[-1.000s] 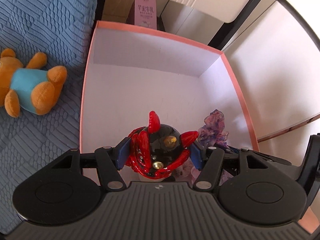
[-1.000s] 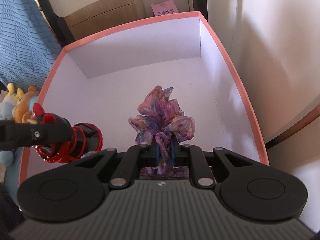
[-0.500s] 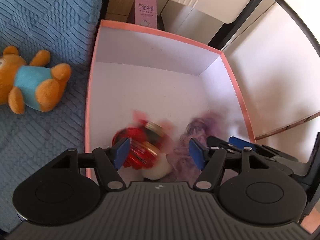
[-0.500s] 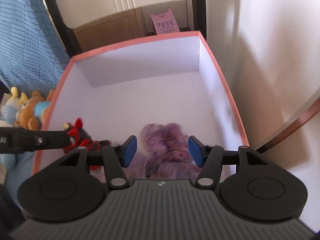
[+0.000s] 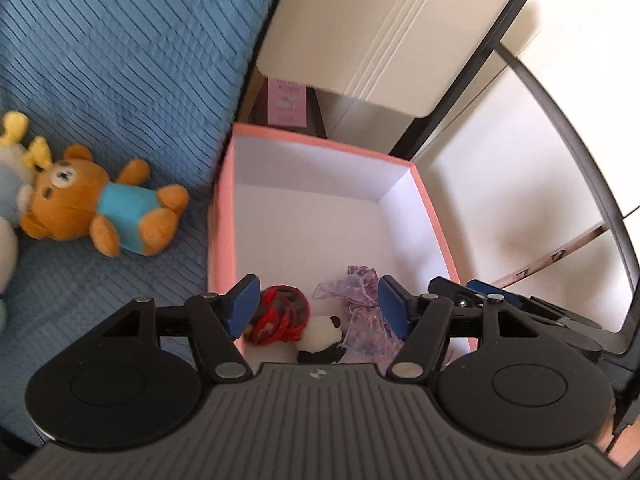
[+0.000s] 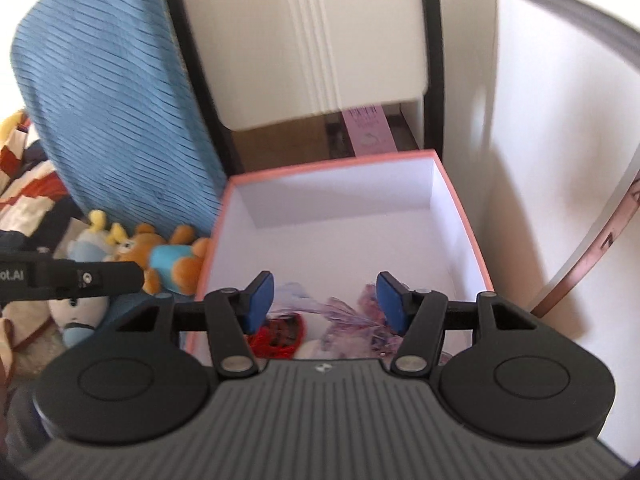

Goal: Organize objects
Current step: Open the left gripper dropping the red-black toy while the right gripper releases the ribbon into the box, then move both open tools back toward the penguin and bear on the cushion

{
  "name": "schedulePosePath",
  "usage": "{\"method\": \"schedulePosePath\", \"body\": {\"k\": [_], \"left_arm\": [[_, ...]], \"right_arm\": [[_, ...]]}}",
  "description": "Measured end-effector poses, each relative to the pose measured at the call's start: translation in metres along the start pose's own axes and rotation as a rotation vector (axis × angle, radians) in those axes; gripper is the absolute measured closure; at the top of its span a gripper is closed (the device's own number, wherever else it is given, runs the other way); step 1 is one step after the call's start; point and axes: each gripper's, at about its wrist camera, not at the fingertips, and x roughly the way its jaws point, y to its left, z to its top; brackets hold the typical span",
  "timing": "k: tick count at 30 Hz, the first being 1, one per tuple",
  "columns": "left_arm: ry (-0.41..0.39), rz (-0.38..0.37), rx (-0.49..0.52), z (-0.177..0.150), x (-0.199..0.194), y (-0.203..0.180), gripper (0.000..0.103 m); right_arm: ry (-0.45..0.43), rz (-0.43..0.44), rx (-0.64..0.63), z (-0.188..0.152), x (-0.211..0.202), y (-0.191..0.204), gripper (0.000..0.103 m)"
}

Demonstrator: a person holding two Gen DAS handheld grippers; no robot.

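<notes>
Three things lie in the pink-rimmed box, all bunched at its near end, about 6 o'clock from the box's middle in the left wrist view: a red-and-black toy, a small panda plush and a purple scrunchie. The toy sits at 9 o'clock of the panda, the scrunchie at 3 o'clock, all crowded together. The far part of the white floor is bare.

Above them the left claw stands open with nothing between its blue pads; its jaws opened a little within the last second. The right claw is likewise open and holds nothing, its jaws having just sprung apart off the scrunchie, which lies loose below. In the right wrist view the left claw's black finger reaches in from 9 o'clock.

Outside the box, at 9 o'clock, an orange teddy bear in a blue shirt lies on a blue quilted cover, with a pale plush beside it, cut off by the frame edge. Beyond the box at 12 o'clock stand a pink carton and a white cabinet.

Both views are blurred. The claws' bodies hide the box's near wall and the lower part of the panda; the carton's print cannot be read.
</notes>
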Motion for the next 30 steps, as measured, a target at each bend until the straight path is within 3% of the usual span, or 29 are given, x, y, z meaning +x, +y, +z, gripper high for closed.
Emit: {"method": "schedulePosePath", "body": {"k": [11,19,30], "left_arm": [[-0.126,-0.039,0.031,-0.014,-0.103,0.005,0.032],[-0.199,-0.043,0.033,-0.044,-0.168,0.015,0.032],[-0.248,-0.018,0.032,-0.085,-0.223,0.042,0.032]], "right_arm": [[-0.077,0.032,-0.041,-0.004,-0.065,0.052,0.044],[-0.110,0.075,-0.066,-0.028,-0.104,0.091,0.044],[-0.127,0.130,-0.126,-0.067,-0.134,0.140,0.044]]}}
